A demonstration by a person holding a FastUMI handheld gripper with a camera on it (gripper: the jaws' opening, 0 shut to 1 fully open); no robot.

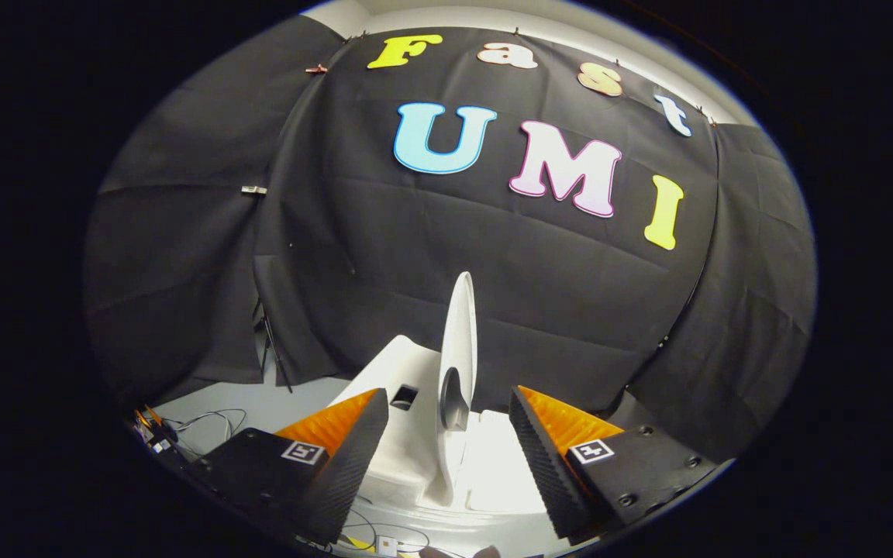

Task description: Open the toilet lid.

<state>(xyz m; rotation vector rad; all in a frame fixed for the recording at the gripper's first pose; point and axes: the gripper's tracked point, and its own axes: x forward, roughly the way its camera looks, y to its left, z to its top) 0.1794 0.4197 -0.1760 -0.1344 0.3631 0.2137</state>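
Observation:
The white toilet lid [460, 341] stands raised, seen edge-on, rising between and just beyond my fingertips. Its lower end meets the white toilet body [400, 372] near the hinge. My gripper [449, 415] is open, its orange-and-black fingers [353, 449] spread on either side of the lid's lower part without pressing on it. The right finger [547, 457] stands clearly apart from the lid; the left one is close to the toilet body. The seat and bowl are mostly hidden below the fingers.
Black cloth walls close the booth behind and on both sides of the toilet. A grey floor [260, 403] with loose cables [206, 422] lies to the left of the left finger. A thin stand leg [272, 349] leans by the left wall.

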